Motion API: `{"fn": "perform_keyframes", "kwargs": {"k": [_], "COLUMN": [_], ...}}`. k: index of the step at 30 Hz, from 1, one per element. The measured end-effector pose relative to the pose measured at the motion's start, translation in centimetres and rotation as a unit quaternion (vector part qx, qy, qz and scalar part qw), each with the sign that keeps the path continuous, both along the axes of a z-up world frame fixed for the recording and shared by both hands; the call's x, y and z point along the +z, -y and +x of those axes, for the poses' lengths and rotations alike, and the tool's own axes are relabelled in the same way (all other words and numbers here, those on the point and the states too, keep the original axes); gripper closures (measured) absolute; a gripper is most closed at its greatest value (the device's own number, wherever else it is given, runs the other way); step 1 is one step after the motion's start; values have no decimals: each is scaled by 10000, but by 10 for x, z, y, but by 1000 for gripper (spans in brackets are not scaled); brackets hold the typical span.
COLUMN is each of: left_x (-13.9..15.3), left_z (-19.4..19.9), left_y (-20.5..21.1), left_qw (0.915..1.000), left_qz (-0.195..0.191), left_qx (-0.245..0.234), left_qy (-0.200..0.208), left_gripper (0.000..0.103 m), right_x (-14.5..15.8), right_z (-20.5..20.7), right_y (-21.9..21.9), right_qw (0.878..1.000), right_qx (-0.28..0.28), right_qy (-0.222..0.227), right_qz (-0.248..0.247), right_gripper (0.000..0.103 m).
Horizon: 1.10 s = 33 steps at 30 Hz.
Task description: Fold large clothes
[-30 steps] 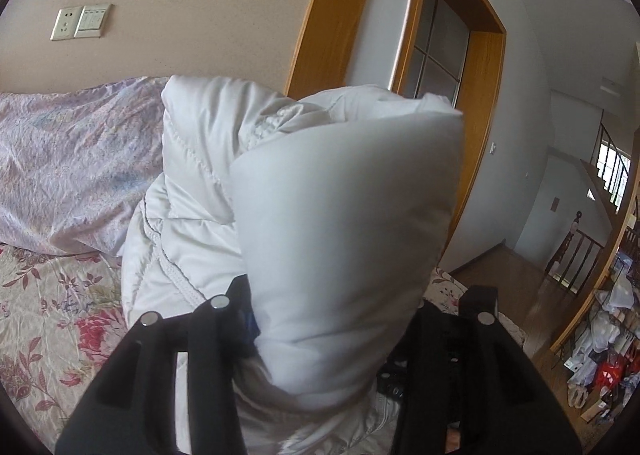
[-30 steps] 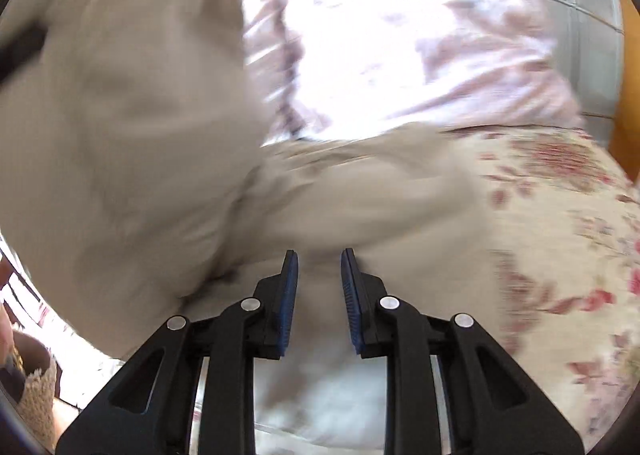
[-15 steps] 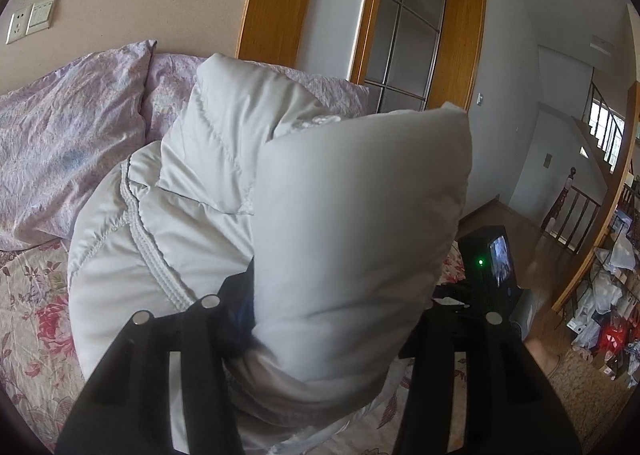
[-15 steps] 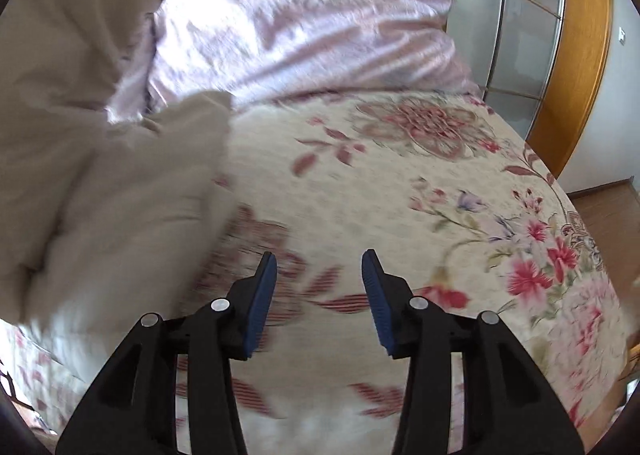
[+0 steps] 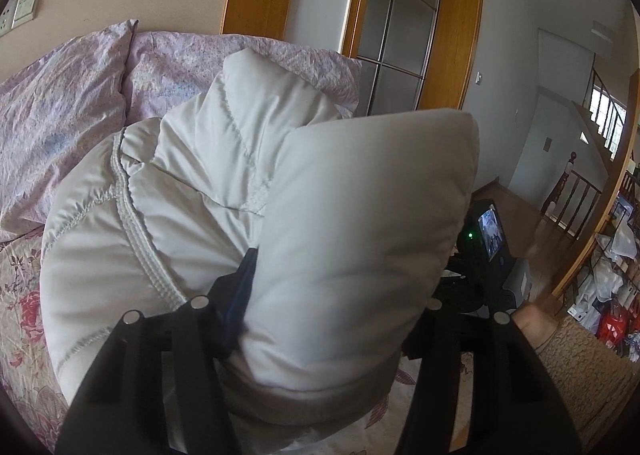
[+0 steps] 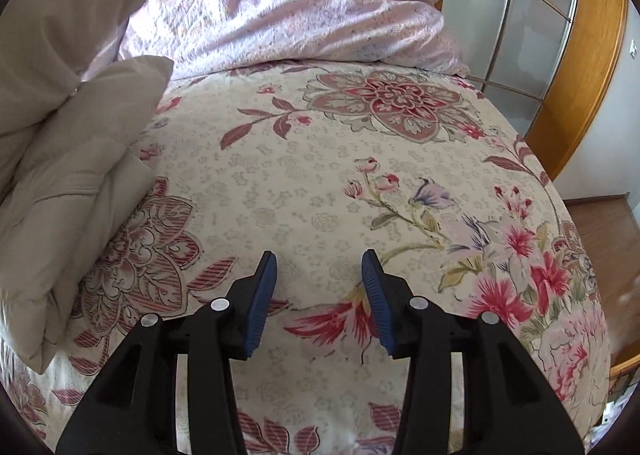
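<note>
A thick fold of the white padded jacket point(image 5: 248, 223) is pinched in the left gripper point(image 5: 332, 295) above the bed point(image 6: 320, 183). The right gripper point(image 6: 319, 287) is spread, holding nothing. Folding appears midway; next, a free edge must likely be gripped.

We cannot see the left claw's point(image 5: 332, 295) right fingertip, buried behind the puffy white jacket point(image 5: 360, 223). In the right wrist view the jacket point(image 6: 60, 175) runs off the left edge near the bed's point(image 6: 320, 183) left side.
</note>
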<state>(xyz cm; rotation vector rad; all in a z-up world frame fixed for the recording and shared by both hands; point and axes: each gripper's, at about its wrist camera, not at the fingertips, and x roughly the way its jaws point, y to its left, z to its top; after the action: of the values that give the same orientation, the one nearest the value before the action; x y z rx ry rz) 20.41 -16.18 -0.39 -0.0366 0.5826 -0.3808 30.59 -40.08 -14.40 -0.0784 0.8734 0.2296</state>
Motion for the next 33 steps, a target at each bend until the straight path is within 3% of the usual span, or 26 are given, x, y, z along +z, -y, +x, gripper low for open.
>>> {"fn": "perform_keyframes", "kwargs": {"k": [13, 23, 27, 33], "left_x": [-12, -17, -2, 38], "left_z": [-2, -15, -37, -68], "left_y": [27, 50, 48, 14], "left_qw": [9985, 9949, 9933, 9950], "left_qz": [540, 1011, 1130, 803], "left_qx": [126, -38, -179, 7], "left_qy": [-33, 34, 190, 599], "left_gripper": [40, 34, 30, 13], "right_x": [-1, -3, -3, -3], "right_z": [9, 11, 11, 10], "right_y": [-1, 1, 1, 0], "right_qw": [9994, 9993, 9991, 9992], "right_qx": [341, 361, 415, 405], "right_qy": [-1, -31, -23, -11], "right_qz": [-7, 76, 61, 33], "right_gripper": [56, 56, 56, 56]}}
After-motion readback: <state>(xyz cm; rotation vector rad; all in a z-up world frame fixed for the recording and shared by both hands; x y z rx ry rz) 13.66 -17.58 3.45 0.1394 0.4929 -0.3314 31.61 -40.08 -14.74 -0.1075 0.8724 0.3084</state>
